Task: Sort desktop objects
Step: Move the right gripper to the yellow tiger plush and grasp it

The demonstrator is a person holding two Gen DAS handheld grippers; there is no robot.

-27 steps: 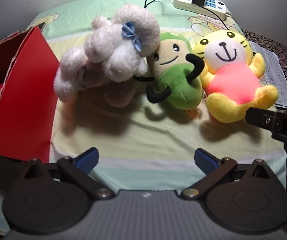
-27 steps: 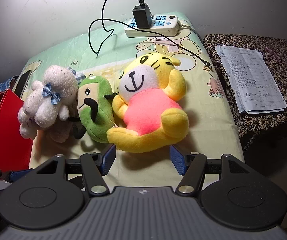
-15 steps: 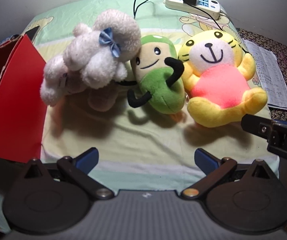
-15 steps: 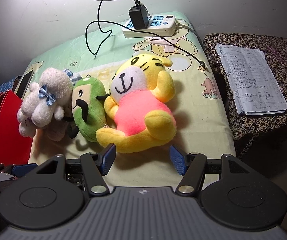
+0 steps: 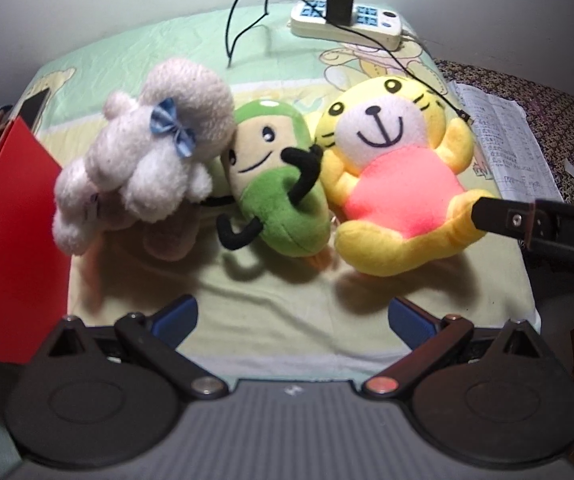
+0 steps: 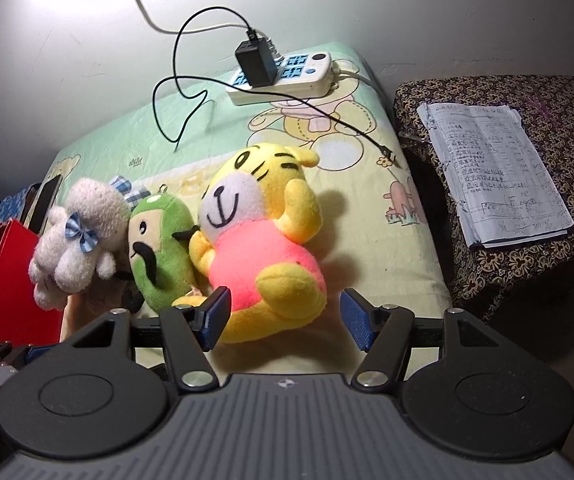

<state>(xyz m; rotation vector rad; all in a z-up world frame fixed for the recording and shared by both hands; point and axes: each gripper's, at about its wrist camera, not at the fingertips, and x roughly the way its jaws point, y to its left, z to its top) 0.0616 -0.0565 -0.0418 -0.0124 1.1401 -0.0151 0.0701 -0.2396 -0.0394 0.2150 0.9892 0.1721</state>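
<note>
**Two wrist views, one row of toys**

Both cameras look steeply down past their own fingers. Left view hangs ahead of the fluffy white plush lamb [image 5: 143,168]; right view nears the yellow-and-pink plush tiger [image 6: 263,240]. Both share the green plush bean [image 5: 275,196].

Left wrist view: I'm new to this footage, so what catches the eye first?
Three plush toys in a row on the pale green sheet: a white lamb at left, a green toy in the middle, a yellow tiger at right. A red box stands at the left edge.
</note>
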